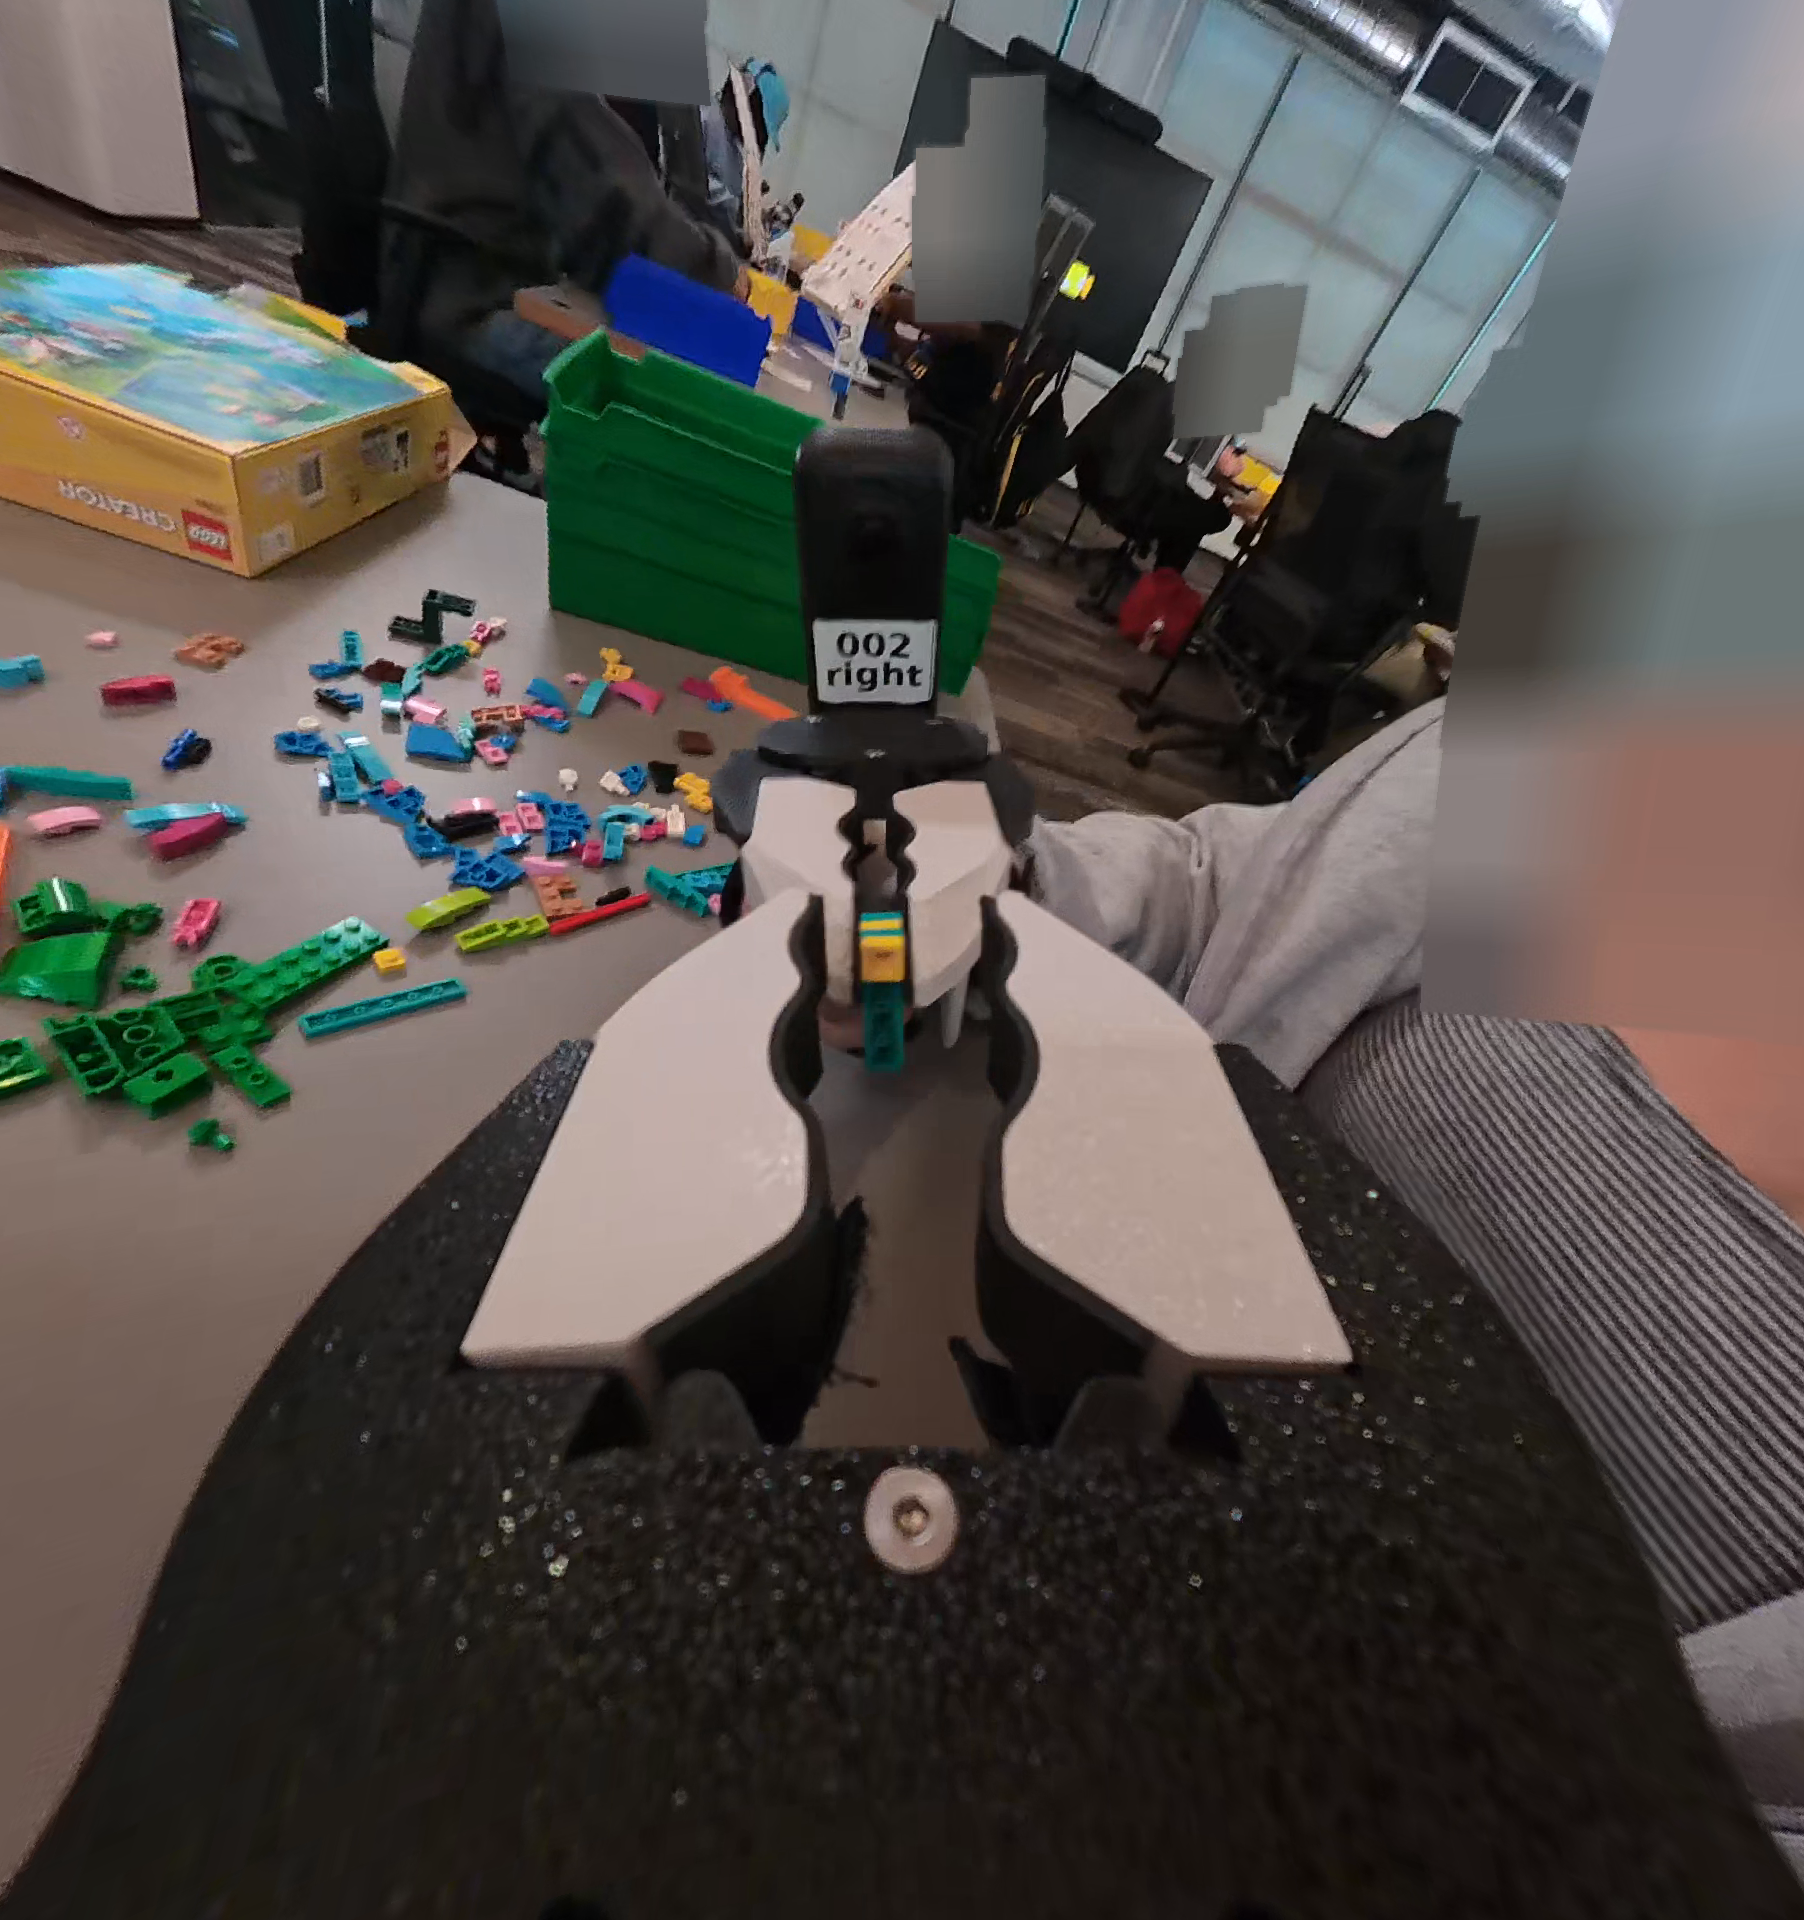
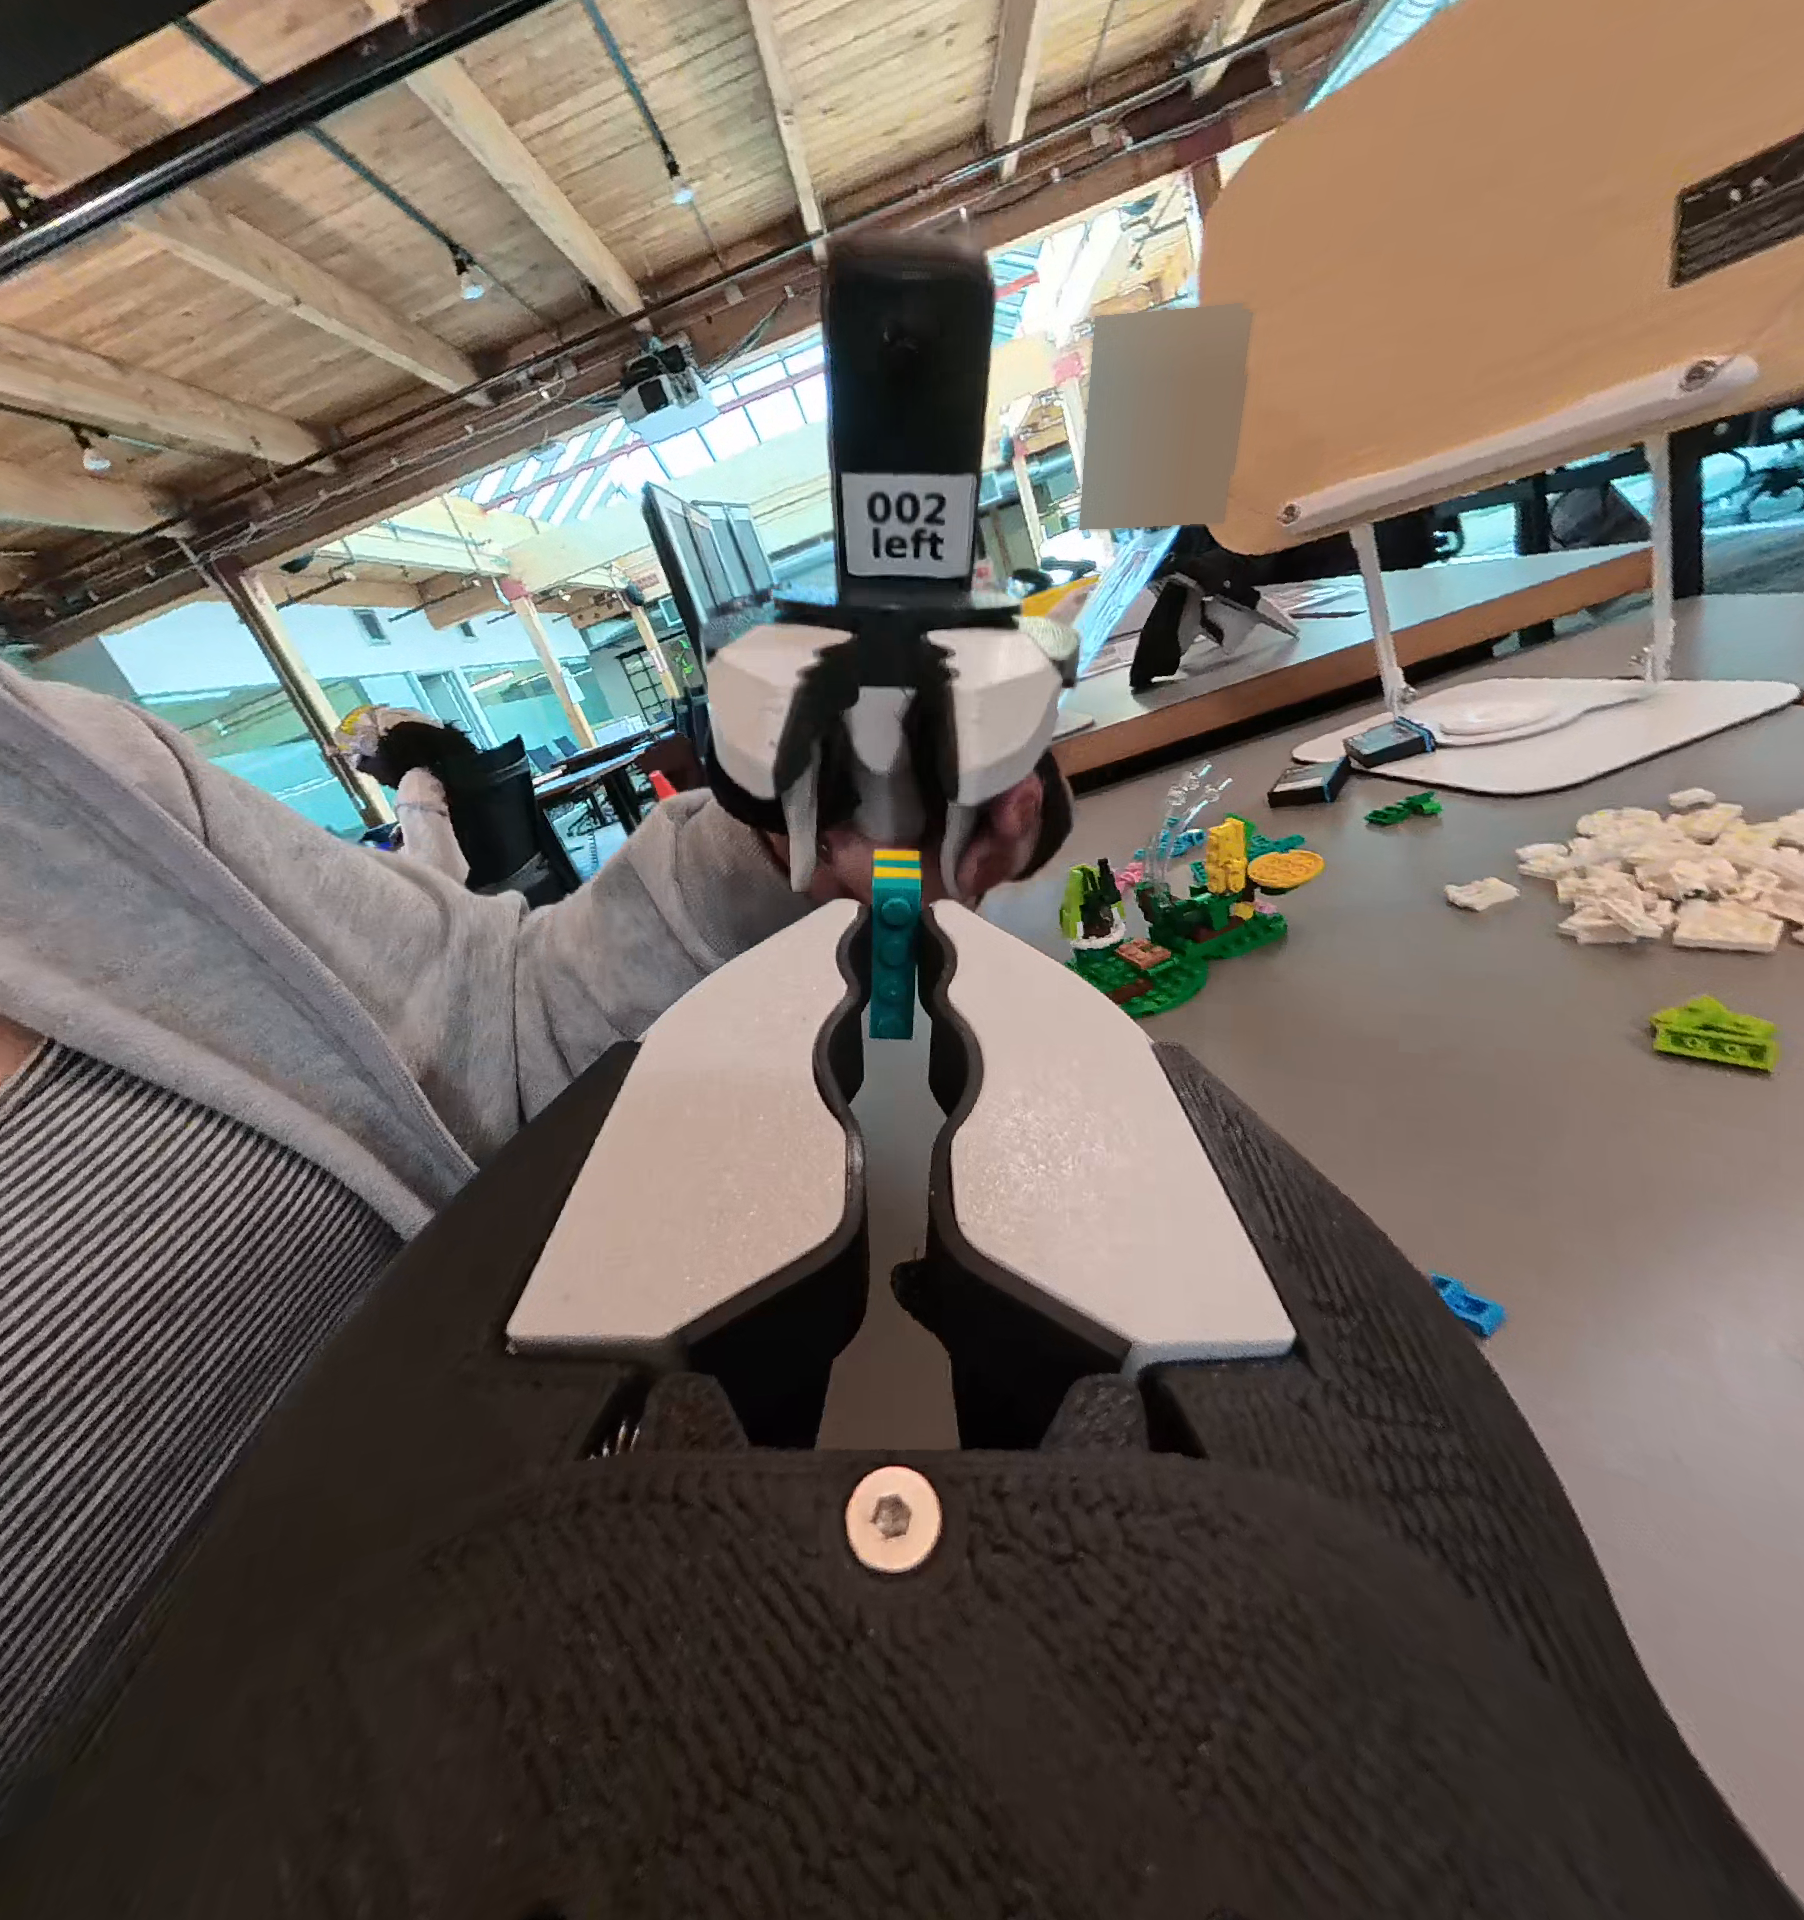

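My right gripper (image 2: pixel 893 925) is clamped on a teal strip (image 2: pixel 893 966), pads pressing both its long sides; the strip points to twelve o'clock, its yellow-striped end (image 2: pixel 896 862) clear of the tips. My left gripper (image 1: pixel 903 935) faces it head-on with its fingers (image 1: pixel 711 997) apart; the strip stands between them, with a gap on either side.

My judgement: hold the right grip firm and the two tools in line, since so thin a piece could twist.

Only the left view shows the loose bricks (image 1: pixel 441 769) at ten o'clock, the yellow box (image 1: pixel 181 416) and green bins (image 1: pixel 669 499); only the right view shows the small built model (image 2: pixel 1178 914) at two o'clock and the white pieces (image 2: pixel 1708 883).
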### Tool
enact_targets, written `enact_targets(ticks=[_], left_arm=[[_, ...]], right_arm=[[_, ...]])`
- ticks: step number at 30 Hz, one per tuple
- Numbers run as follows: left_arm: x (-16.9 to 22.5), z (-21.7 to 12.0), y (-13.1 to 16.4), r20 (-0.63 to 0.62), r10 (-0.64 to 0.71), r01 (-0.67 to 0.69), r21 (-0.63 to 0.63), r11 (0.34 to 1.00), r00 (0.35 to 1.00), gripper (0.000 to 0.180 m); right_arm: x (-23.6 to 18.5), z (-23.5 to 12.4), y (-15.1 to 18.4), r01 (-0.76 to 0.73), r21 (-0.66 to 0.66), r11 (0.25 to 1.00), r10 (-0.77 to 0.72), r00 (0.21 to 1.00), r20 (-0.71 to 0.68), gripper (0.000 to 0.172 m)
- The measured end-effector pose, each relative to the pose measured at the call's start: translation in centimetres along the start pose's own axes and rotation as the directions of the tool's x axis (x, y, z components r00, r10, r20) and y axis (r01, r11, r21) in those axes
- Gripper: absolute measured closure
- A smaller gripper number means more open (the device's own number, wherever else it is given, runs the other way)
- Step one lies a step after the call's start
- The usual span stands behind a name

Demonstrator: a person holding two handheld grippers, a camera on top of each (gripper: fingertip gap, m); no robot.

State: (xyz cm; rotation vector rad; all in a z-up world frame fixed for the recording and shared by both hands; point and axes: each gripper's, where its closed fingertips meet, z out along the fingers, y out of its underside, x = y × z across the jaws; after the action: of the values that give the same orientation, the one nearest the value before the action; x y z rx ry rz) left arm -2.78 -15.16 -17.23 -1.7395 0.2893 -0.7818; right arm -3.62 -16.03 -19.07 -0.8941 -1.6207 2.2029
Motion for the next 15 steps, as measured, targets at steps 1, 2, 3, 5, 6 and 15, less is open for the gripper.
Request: enact_targets(ticks=[1, 2, 3, 5, 6, 15], left_arm=[[-0.2, 0.0, 0.5, 0.015, 0.007, -0.007, -0.019, 1.000, 1.000, 0.153], [-0.2, 0.1, 0.9, 0.025, 0.012, -0.011, -0.037, 0.999, 1.000, 0.153], [-0.2, 0.2, 1.2, 0.025, 0.013, -0.011, -0.048, 0.999, 1.000, 0.155], [0.1, 0.3, 1.4, 0.020, 0.021, -0.020, -0.044, 0.999, 1.000, 0.164], [0.1, 0.3, 1.3, 0.023, 0.029, -0.029, -0.033, 0.999, 0.999, 0.173], [4.0, -0.1, 0.9, -0.275, -0.062, 0.079, 0.050, 0.996, 0.960, 0.174]], right_arm=[[-0.2, 0.0, -0.1, 0.004, 0.004, 1.000, -0.004, 1.000, 0.008, 0.165], [-0.3, 0.1, -0.1, 0.006, 0.006, 1.000, -0.006, 1.000, 0.013, 0.165], [-0.5, 0.1, -0.1, 0.011, 0.006, 1.000, -0.011, 1.000, 0.017, 0.165], [-0.7, 0.1, -0.1, 0.028, 0.002, 1.000, -0.028, 0.999, 0.022, 0.166], [-0.7, 0.1, -0.1, 0.041, -0.003, 0.999, -0.041, 0.999, 0.018, 0.166], [-3.9, 0.0, 0.2, -0.027, -0.032, 0.999, 0.034, 0.969, 0.243, 0.165]])
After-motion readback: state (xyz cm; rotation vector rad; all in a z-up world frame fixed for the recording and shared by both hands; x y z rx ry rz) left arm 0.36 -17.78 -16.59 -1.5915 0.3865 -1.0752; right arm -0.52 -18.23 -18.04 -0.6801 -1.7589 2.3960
